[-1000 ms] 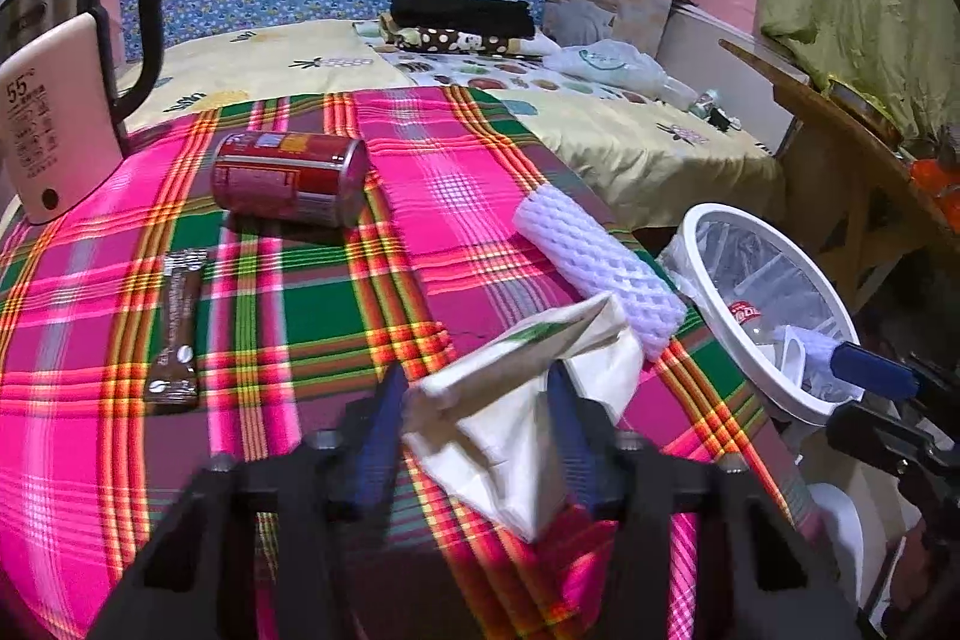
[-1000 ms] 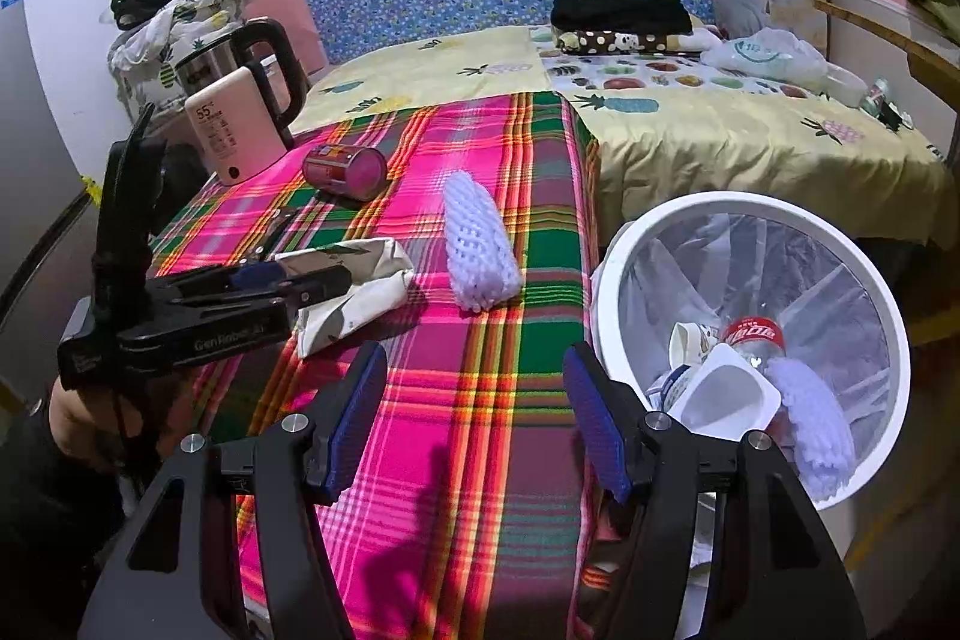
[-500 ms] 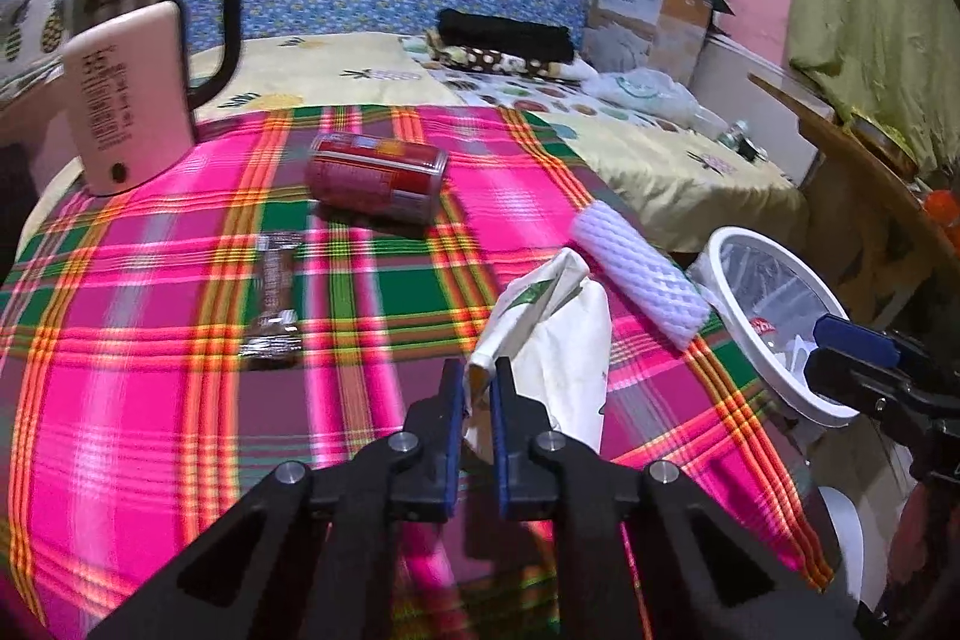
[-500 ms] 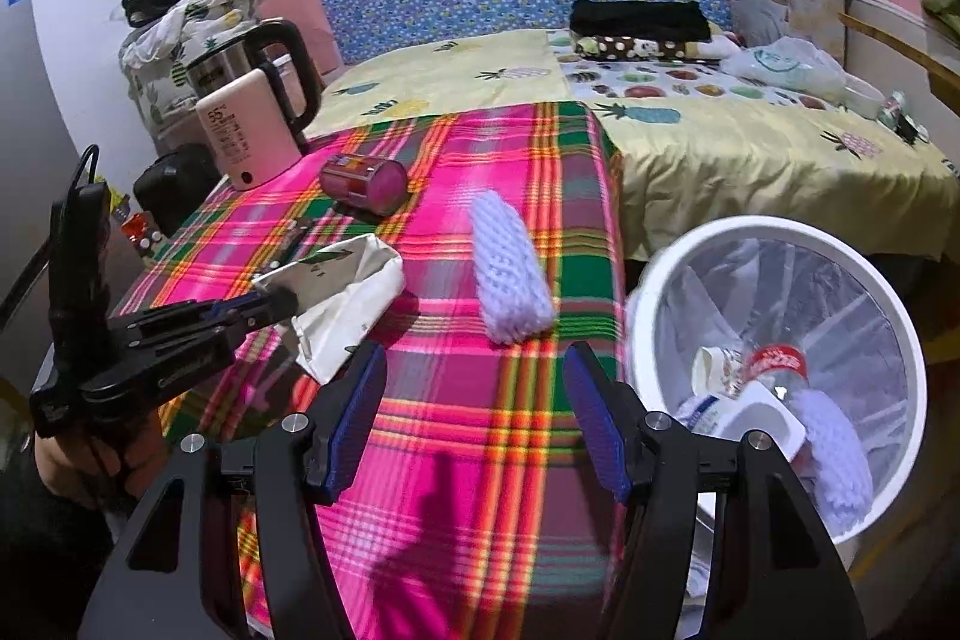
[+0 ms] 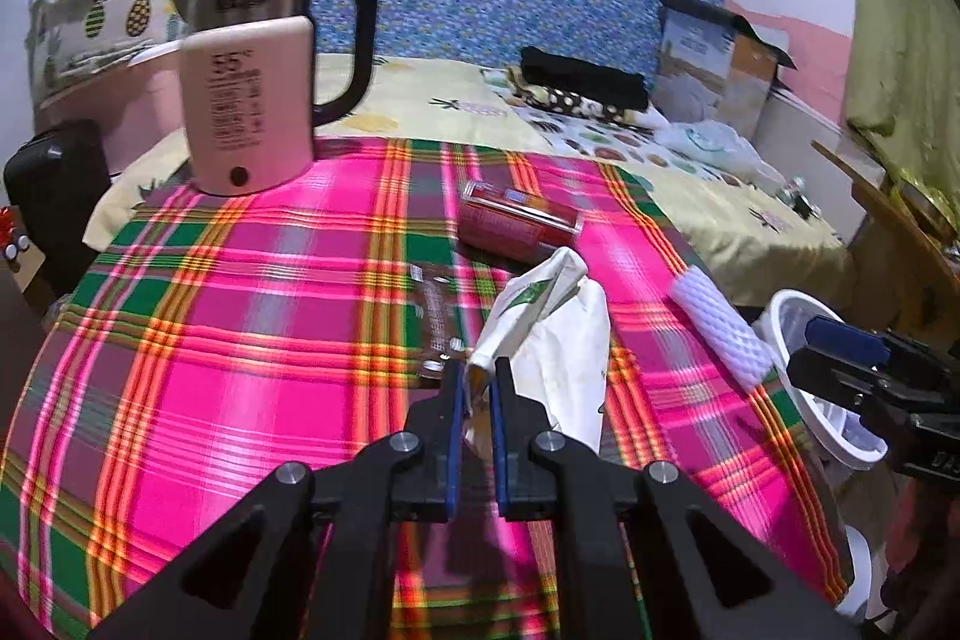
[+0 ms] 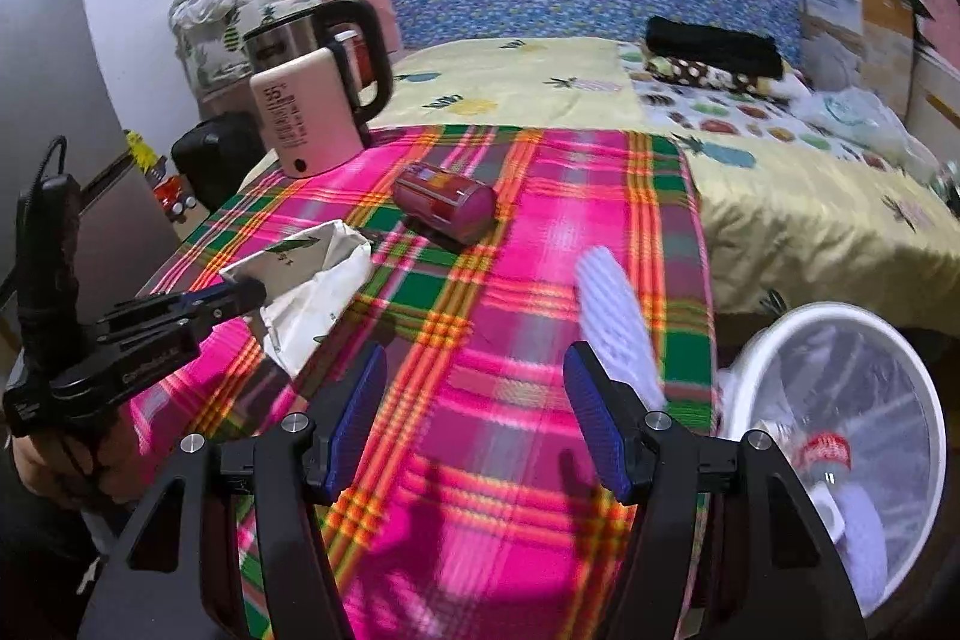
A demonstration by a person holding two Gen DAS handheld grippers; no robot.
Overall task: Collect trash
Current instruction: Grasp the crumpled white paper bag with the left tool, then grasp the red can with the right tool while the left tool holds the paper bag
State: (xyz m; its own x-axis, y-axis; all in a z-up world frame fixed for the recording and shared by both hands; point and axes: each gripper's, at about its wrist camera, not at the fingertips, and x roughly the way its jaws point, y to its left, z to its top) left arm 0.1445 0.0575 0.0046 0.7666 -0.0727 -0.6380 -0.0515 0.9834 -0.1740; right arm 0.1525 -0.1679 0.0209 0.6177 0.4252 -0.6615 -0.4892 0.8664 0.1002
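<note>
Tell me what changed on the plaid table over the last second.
The left tool shut on the white paper bag and lifted its near end off the cloth. The right tool stayed open and empty. The red can, foam sleeve, kettle and bin stayed put.

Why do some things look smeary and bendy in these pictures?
Left wrist view: the red can and plaid tablecloth are smeared by motion blur, and the fisheye lens bends the edges. Right wrist view: the white foam net and white trash bin are blurred, with dark shadows on the cloth near the fingers.
</note>
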